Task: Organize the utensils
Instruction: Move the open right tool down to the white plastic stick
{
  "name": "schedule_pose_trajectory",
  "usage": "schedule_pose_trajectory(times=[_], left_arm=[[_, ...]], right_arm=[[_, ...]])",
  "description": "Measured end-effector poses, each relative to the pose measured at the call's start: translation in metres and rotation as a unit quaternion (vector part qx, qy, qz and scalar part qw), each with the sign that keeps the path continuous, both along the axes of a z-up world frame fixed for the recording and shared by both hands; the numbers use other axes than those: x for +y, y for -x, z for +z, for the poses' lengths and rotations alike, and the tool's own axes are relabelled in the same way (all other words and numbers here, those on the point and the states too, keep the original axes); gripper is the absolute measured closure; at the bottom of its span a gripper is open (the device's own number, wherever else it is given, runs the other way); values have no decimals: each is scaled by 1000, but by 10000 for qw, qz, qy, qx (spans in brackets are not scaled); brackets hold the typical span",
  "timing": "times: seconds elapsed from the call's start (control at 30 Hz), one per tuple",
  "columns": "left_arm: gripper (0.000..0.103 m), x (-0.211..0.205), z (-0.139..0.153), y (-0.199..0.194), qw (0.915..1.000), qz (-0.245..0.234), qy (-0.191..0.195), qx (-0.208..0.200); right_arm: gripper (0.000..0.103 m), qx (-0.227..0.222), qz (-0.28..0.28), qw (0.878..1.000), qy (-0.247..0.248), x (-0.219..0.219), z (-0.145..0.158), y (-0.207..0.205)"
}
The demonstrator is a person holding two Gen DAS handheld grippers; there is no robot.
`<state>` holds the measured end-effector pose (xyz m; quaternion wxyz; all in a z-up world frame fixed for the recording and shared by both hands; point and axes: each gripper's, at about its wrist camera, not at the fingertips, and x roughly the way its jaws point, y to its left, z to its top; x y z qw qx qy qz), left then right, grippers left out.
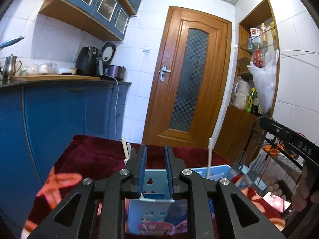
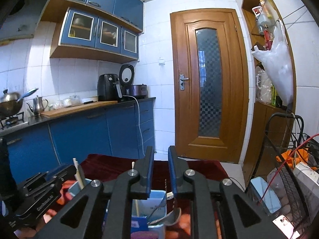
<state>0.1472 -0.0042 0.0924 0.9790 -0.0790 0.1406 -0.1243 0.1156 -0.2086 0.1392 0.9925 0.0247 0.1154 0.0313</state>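
utensils: your forks (image 1: 242, 166) stand with tines up just past the far right of the blue bin (image 1: 217, 169); a spoon (image 2: 159, 205) and a white stick (image 2: 132, 164) sit in the bin under the right tongs (image 2: 161, 159); more white sticks (image 1: 126, 149) stand in the small cup (image 2: 76, 187) on the left.

left tongs: left tongs (image 1: 156, 159) are released, blue pads parted with nothing between them, hovering right over the pale blue holder (image 1: 155, 179).

right tongs: also released, a narrow gap and nothing in it. I can't tell whether the spoon just came from them.

step in hand: looks like you're between drops. I'd come straight down over one handle, centre it in the gap, then clench. Don't rake sideways.

edges: the bin rim sits close under both sets of tongs, so lift before you travel. Fork tines point up, so approach them from the handle side if you can reach it.

open room: the red blanket (image 1: 95, 155) on the surface is bare on the far left. On the right, the wire rack (image 2: 289, 171) and its red cable crowd you, so swing left.
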Motion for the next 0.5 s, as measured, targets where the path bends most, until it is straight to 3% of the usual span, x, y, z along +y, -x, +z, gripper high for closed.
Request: schedule_pose_trajectory(times=[0.23,0.5], left_arm=[[83,0,2,21,9991,21,-209,371],[83,8,-7,52,9969,39,-469,634]], right_arm=[[83,397,252,9983,-339,-4,-5,20],[80,999,490,9929,-425,3,-34,41]])
